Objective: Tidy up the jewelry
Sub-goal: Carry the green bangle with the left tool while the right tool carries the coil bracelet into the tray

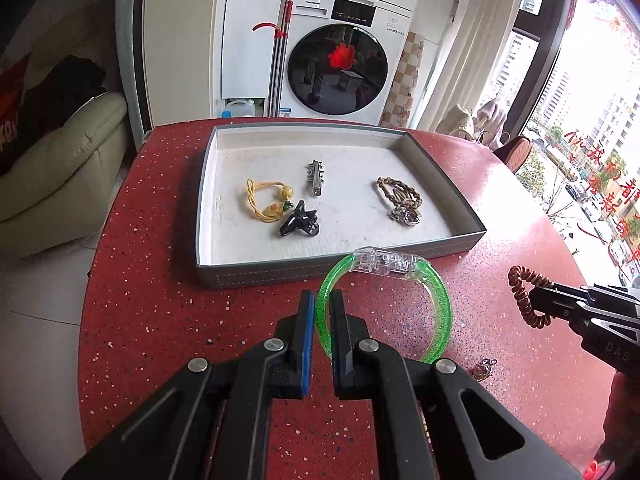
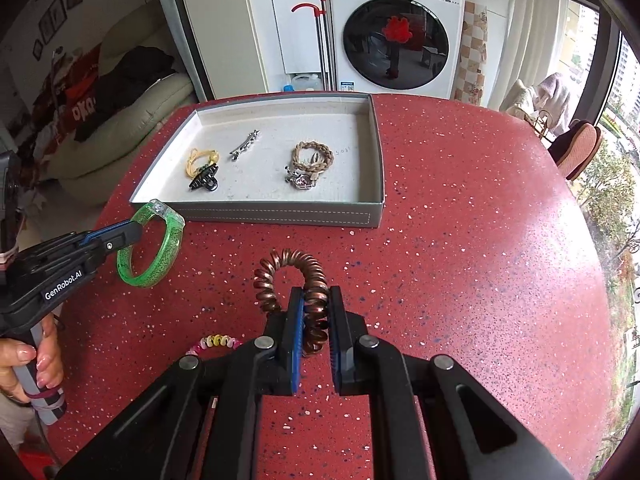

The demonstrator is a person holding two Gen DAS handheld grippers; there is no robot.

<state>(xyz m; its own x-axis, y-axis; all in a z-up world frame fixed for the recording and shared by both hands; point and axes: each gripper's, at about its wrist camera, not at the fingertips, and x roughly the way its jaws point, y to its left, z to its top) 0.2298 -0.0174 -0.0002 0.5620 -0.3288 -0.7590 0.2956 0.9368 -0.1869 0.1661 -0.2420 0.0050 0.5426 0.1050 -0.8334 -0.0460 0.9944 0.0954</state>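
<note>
My left gripper (image 1: 323,300) is shut on a green glitter bangle (image 1: 442,312) with a clear clasp and holds it above the red table, just in front of the grey tray (image 1: 340,270). It also shows in the right wrist view (image 2: 160,268). My right gripper (image 2: 316,300) is shut on a brown spiral hair tie (image 2: 288,268), right of the bangle, also in the left wrist view (image 1: 524,296). In the tray lie a yellow cord bracelet (image 1: 266,200), a black claw clip (image 1: 300,224), a silver hair clip (image 1: 315,178) and a braided bracelet (image 1: 400,194) with a silver piece.
A pastel bead bracelet (image 2: 216,342) lies on the red speckled table (image 2: 460,240) near my right gripper. A small charm (image 1: 484,368) lies by the left gripper. A washing machine (image 2: 396,28) stands behind the table, a sofa at left, a window at right.
</note>
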